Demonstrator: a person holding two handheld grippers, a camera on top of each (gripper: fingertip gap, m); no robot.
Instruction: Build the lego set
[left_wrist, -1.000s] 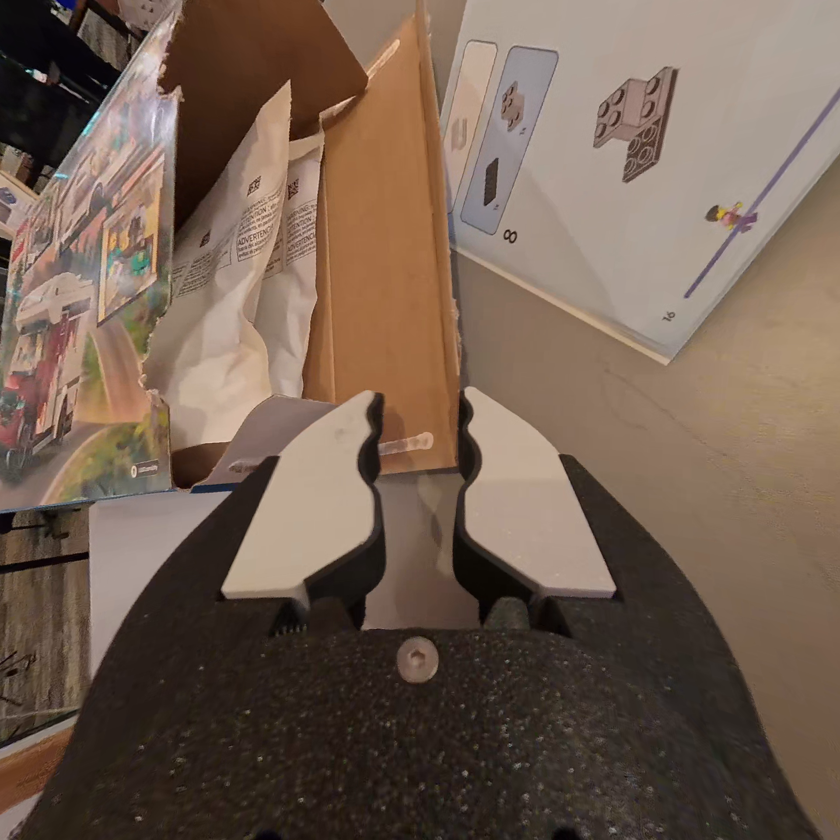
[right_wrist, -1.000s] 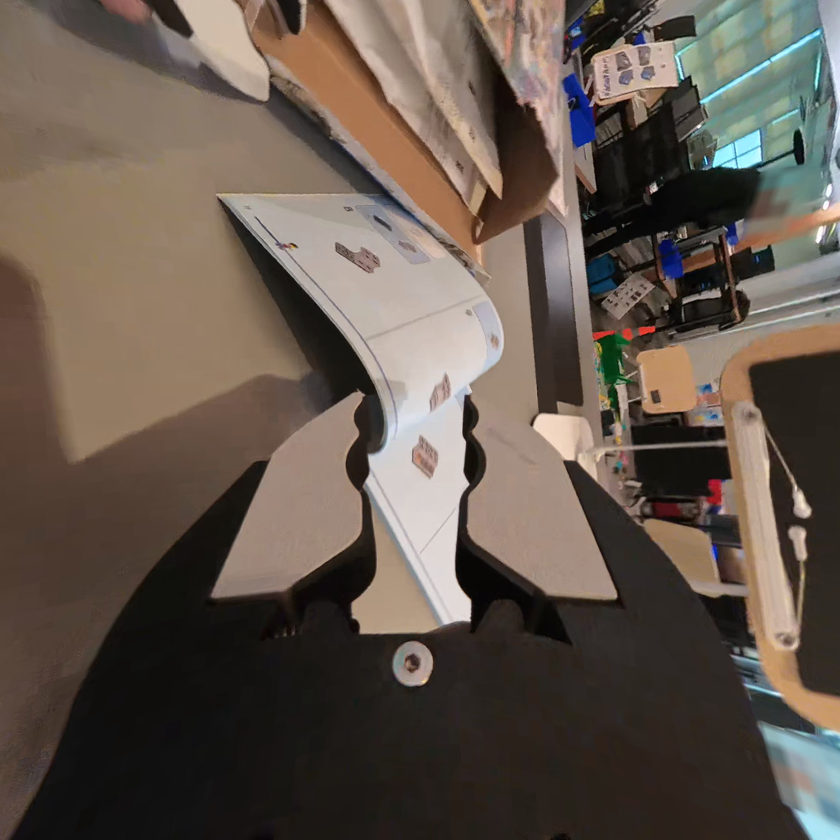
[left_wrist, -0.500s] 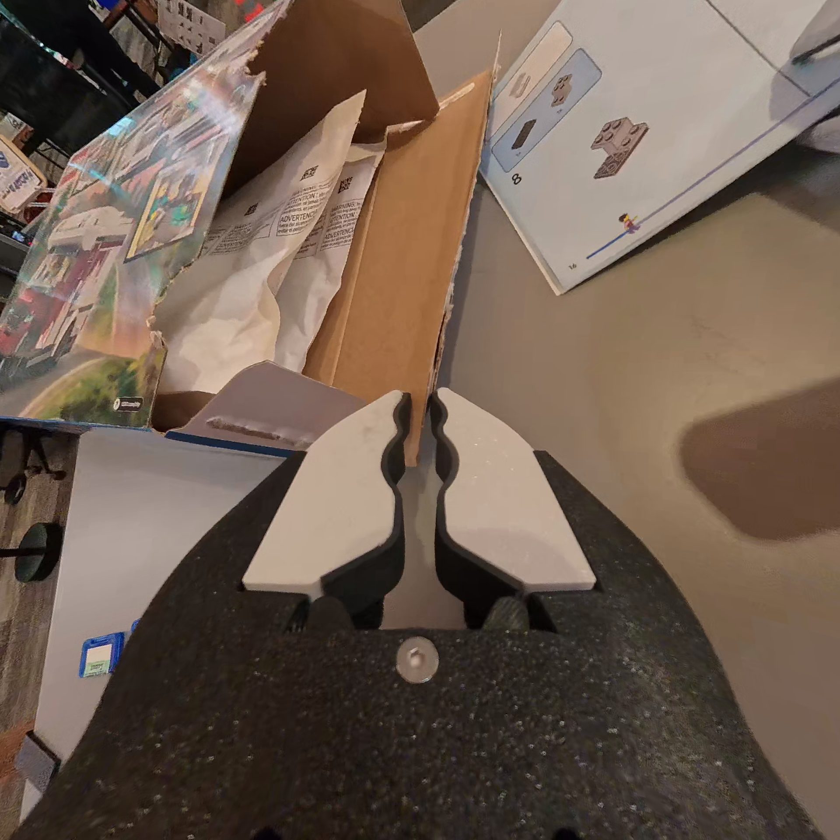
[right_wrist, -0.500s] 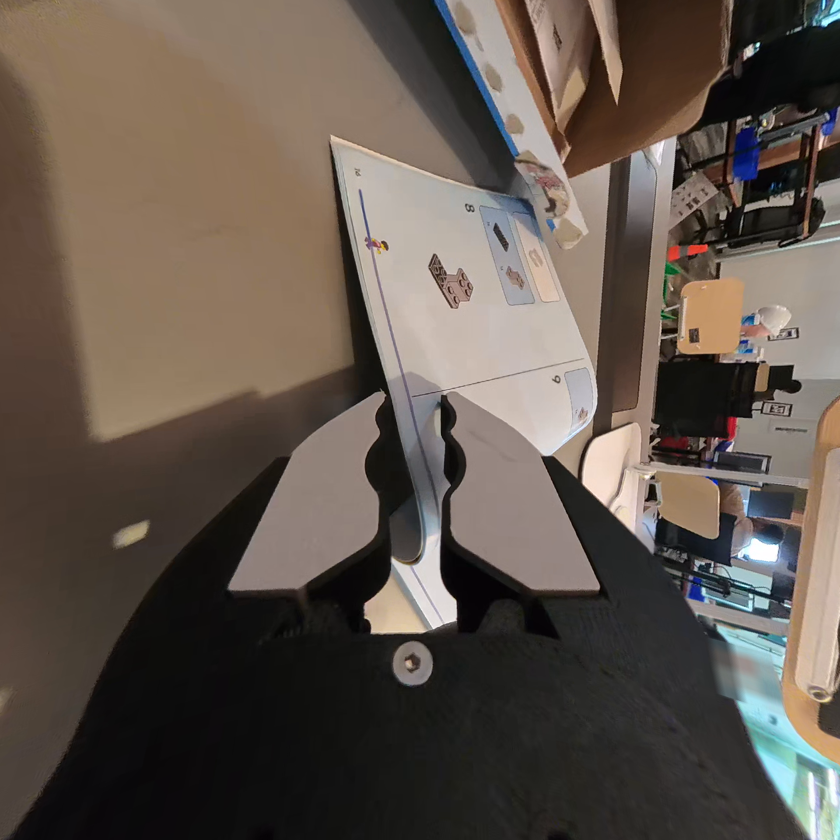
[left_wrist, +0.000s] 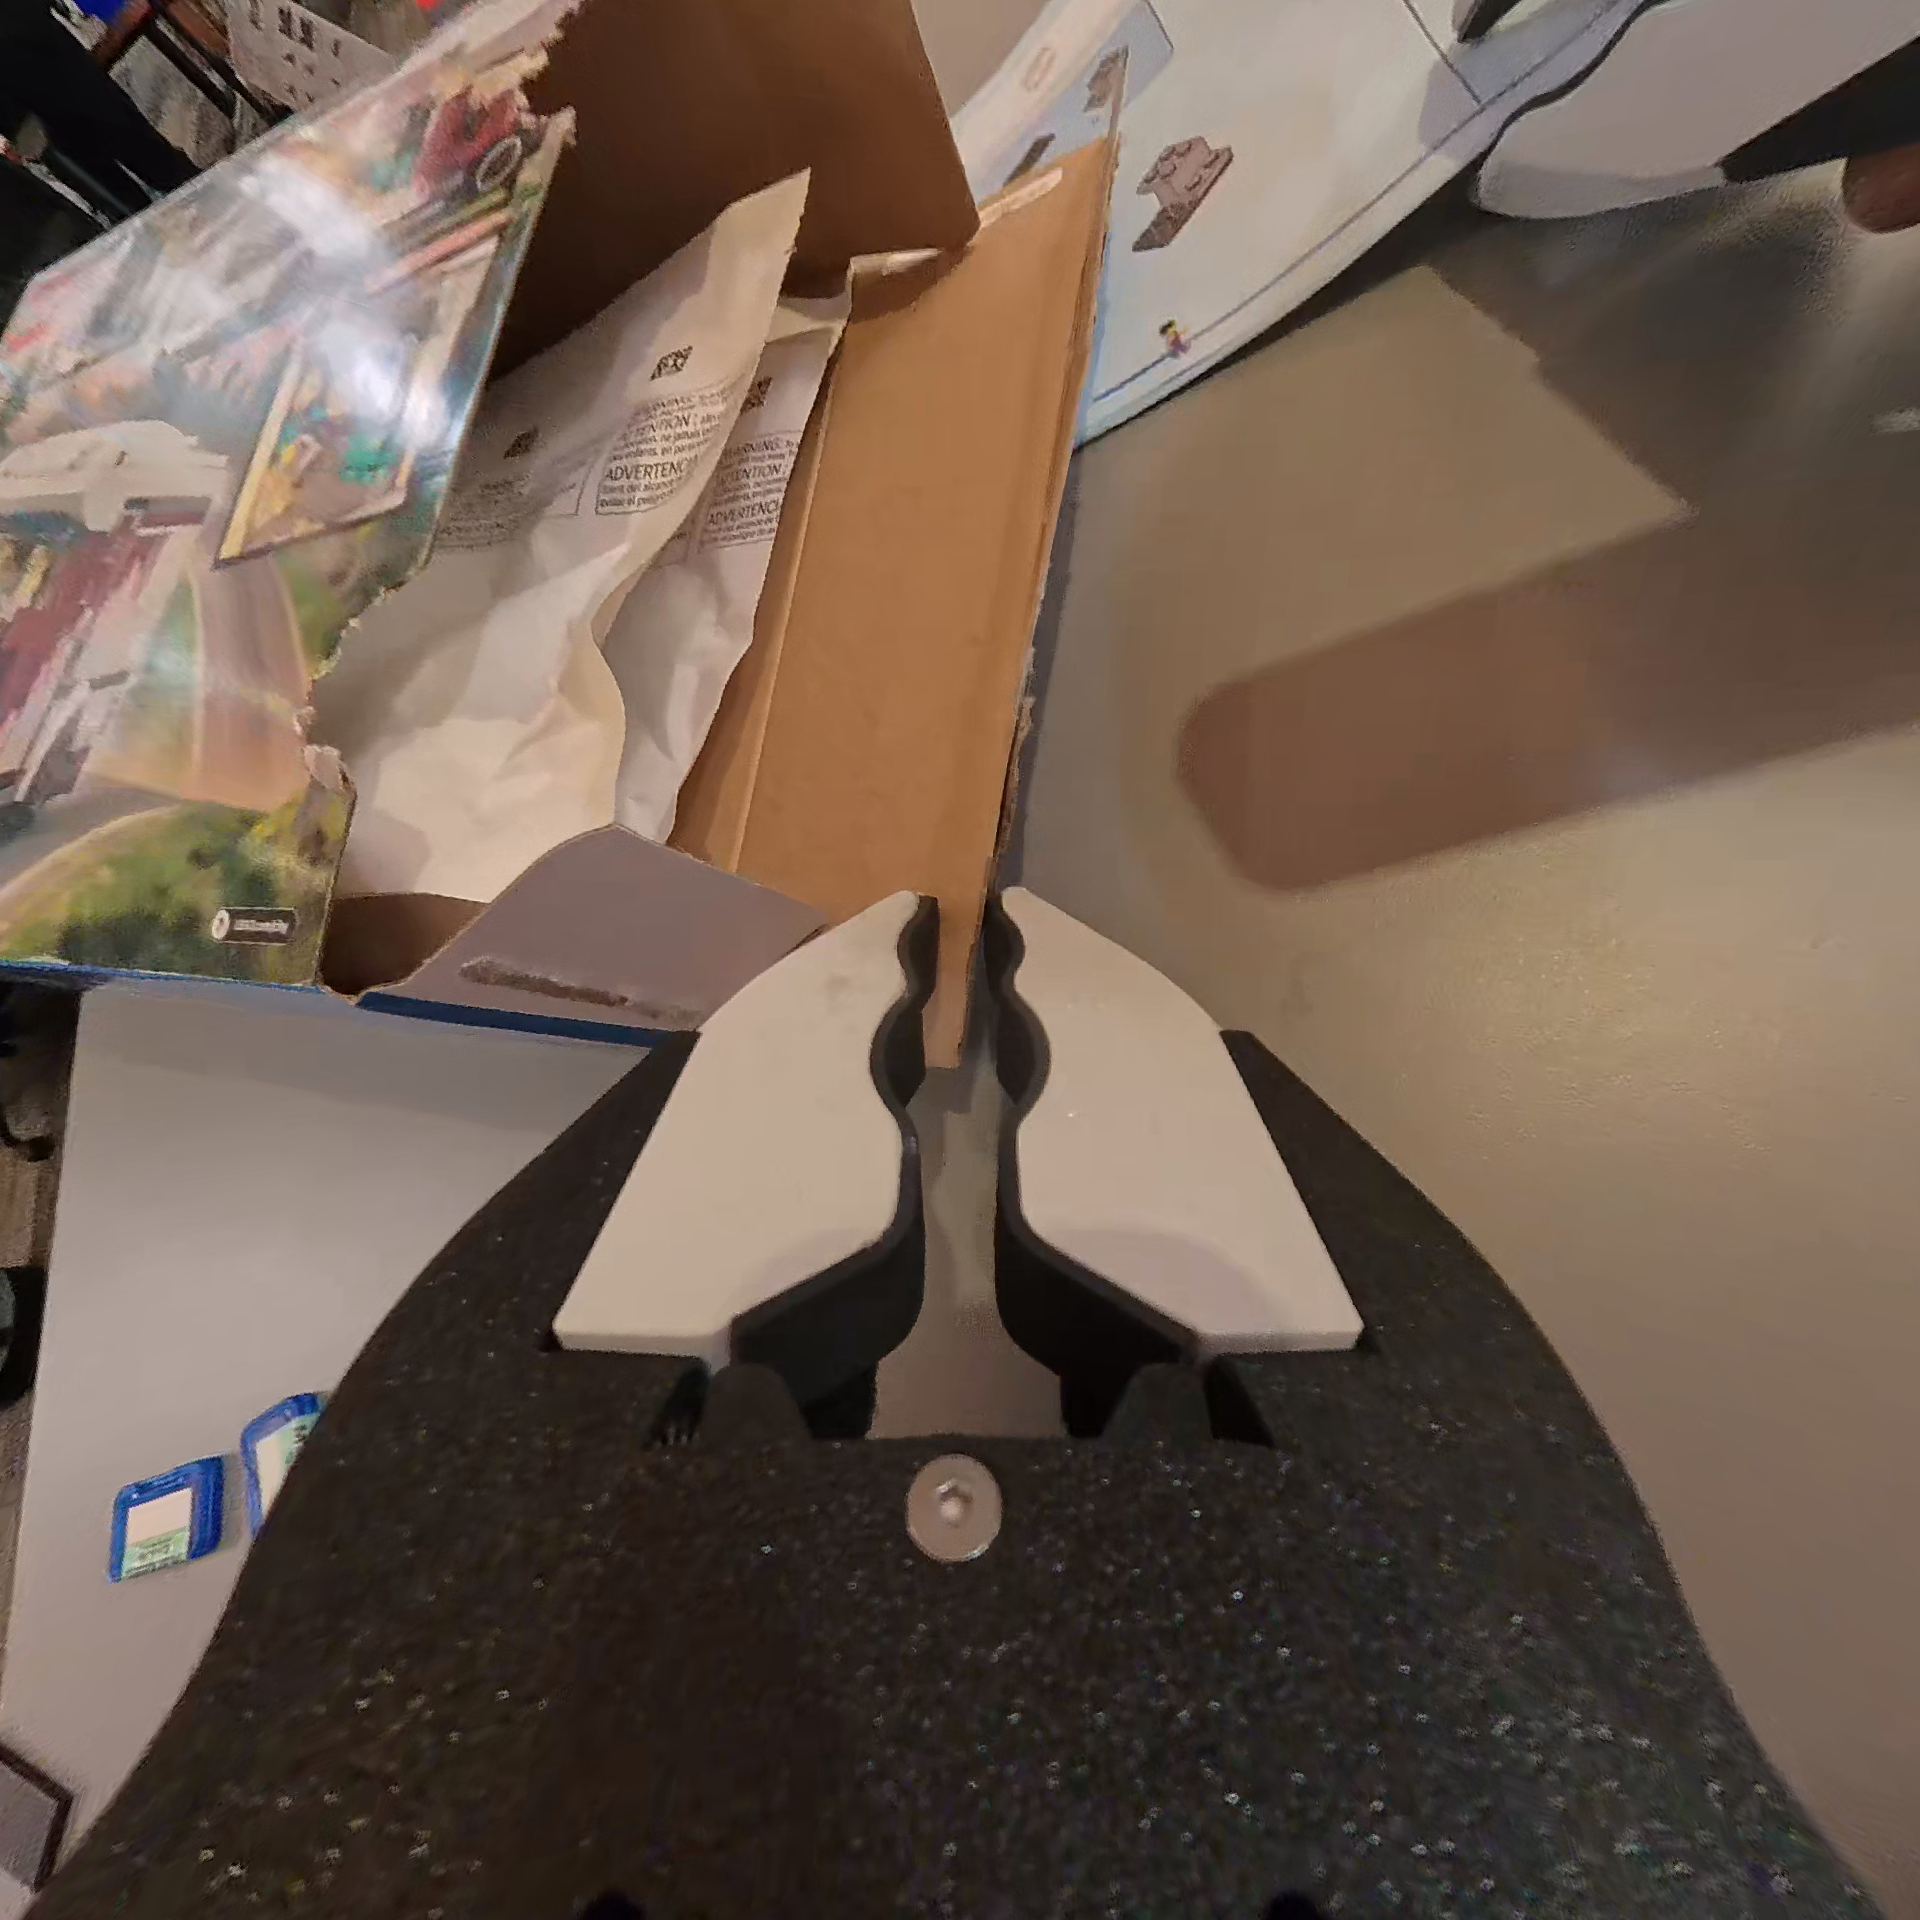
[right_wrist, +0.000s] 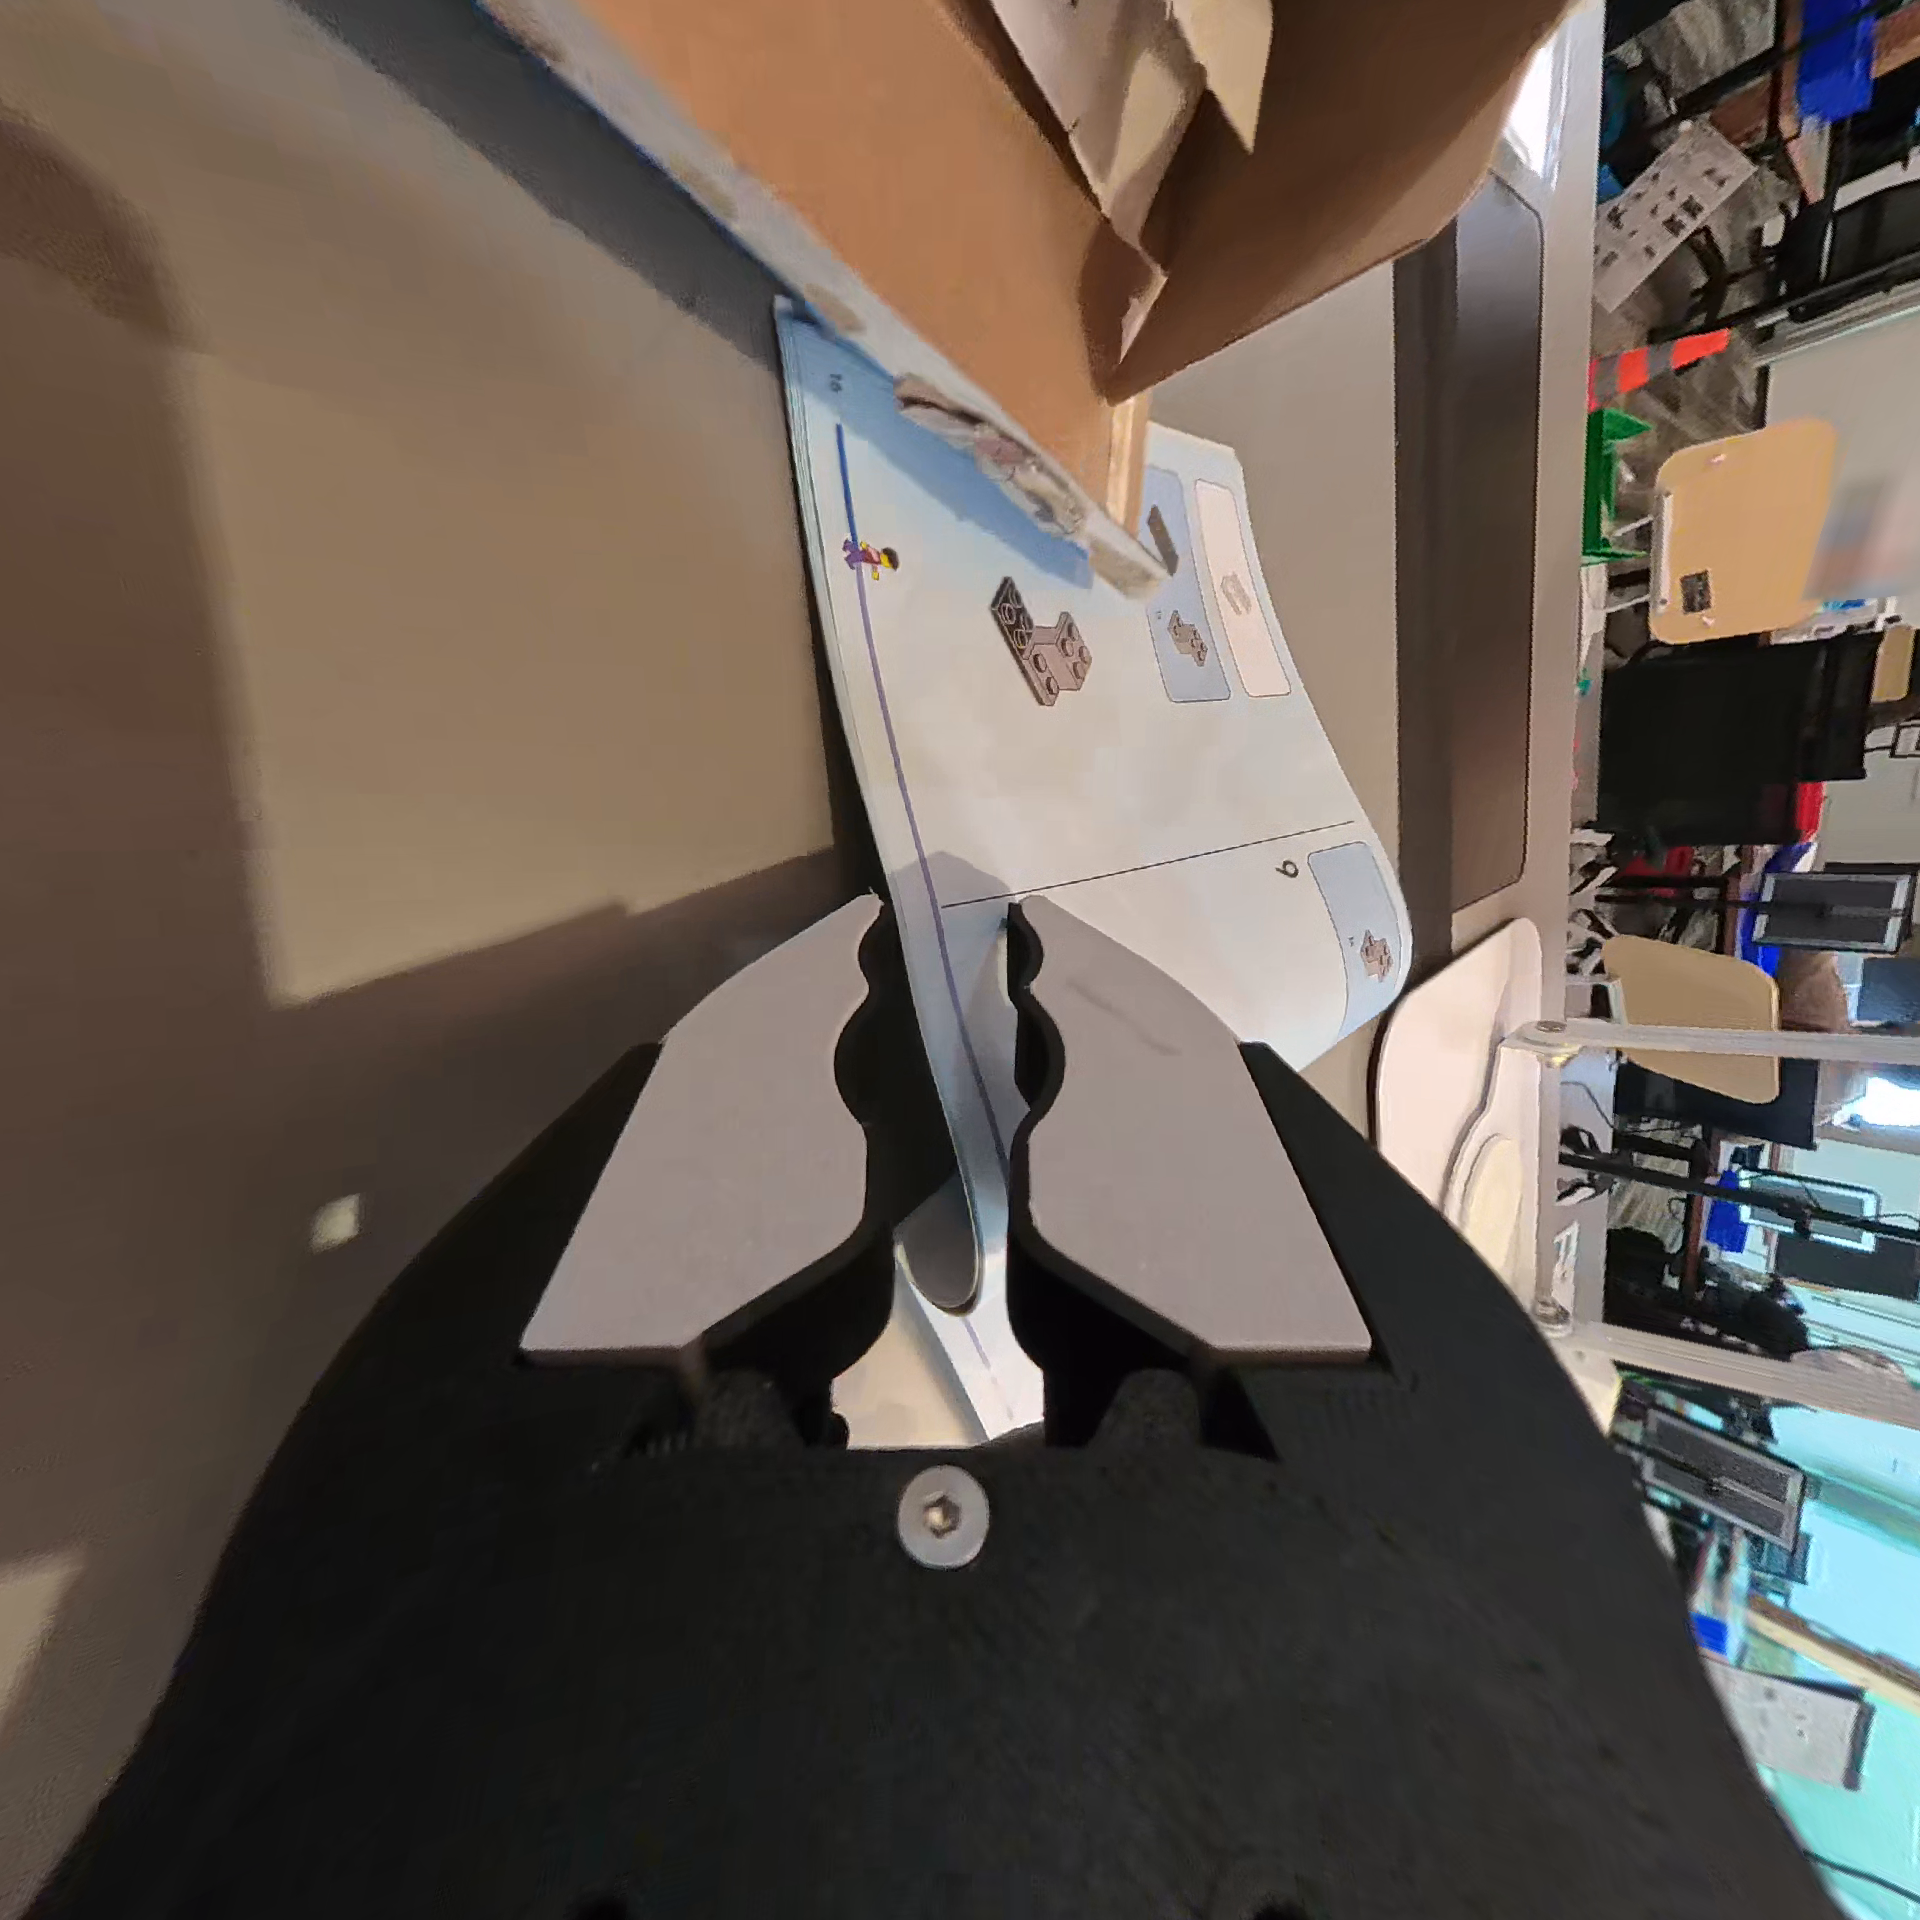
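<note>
My left gripper (left_wrist: 961, 925) is shut on the near corner of a brown cardboard flap (left_wrist: 914, 623) of an opened toy box (left_wrist: 208, 499). White paper bags (left_wrist: 582, 582) lie inside the box. My right gripper (right_wrist: 945, 914) is shut on the edge of a pale blue instruction booklet (right_wrist: 1091, 748), which curves up from the tan table (right_wrist: 468, 623). The booklet's far end lies under the box's flap (right_wrist: 935, 187). In the left wrist view the booklet (left_wrist: 1299, 208) shows at the top right with the right gripper's finger (left_wrist: 1600, 166) on it.
A white board (left_wrist: 260, 1195) lies under the box with small blue cards (left_wrist: 166, 1517) on it. A white tray-like thing (right_wrist: 1455, 1091) sits at the table's right edge. Chairs, racks and desks stand beyond the table. About 20 cm separates my left fingertips from my right.
Both grippers closed: the left onto the box's cardboard flap, the right onto the booklet's edge. The box has been pulled toward the booklet, whose far end now lies under the flap.
</note>
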